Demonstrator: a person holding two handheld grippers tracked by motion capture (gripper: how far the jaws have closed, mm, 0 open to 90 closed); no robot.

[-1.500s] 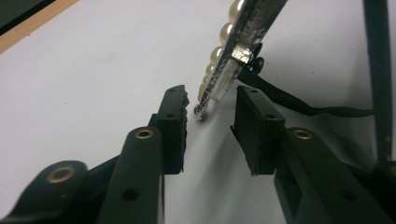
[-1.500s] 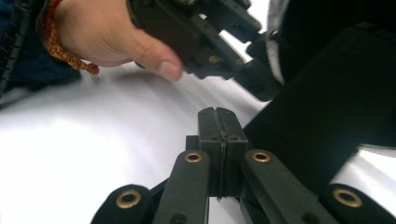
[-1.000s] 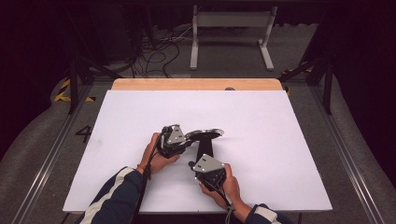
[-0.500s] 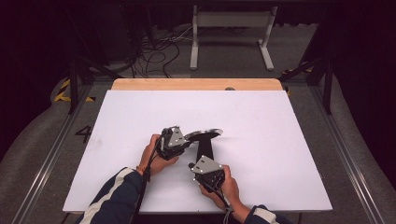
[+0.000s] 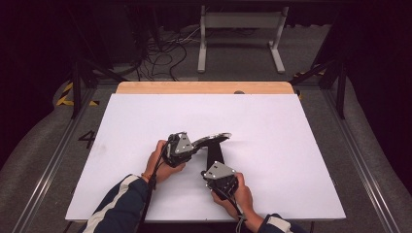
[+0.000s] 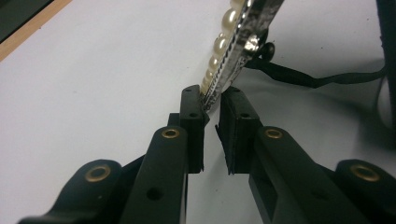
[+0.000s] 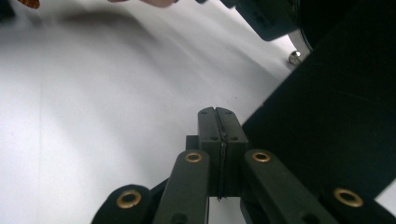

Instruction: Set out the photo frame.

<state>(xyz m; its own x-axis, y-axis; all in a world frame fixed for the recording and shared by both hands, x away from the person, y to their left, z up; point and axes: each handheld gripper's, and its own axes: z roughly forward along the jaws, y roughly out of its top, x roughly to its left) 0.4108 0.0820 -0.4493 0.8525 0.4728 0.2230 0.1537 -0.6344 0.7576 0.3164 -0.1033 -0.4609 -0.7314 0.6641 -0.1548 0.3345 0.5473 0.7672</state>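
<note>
My left gripper [image 6: 212, 105] has just been closing on the edge of a pearl-trimmed, silver-rimmed piece [image 6: 236, 44], some sort of ornament or small frame, and its jaws now pinch only the very tip of that rim, holding it tilted up off the white table [image 5: 291, 145]. In the high view the same piece [image 5: 214, 139] juts out to the right of that gripper, lifted at a slant above a flat black panel [image 5: 215, 156]. My right gripper [image 7: 218, 121] has its jaws pressed fully together, apparently nipping the thin edge of the black panel [image 7: 336, 116] beside it, though I cannot tell for sure that anything sits between the pads. My worry is the left grip: so little metal is caught that the piece could pivot or slide out and drop, scattering pearls. The thin black cord [image 6: 308, 79] trailing from it could also snag if I pull the two hands apart too fast.
</note>
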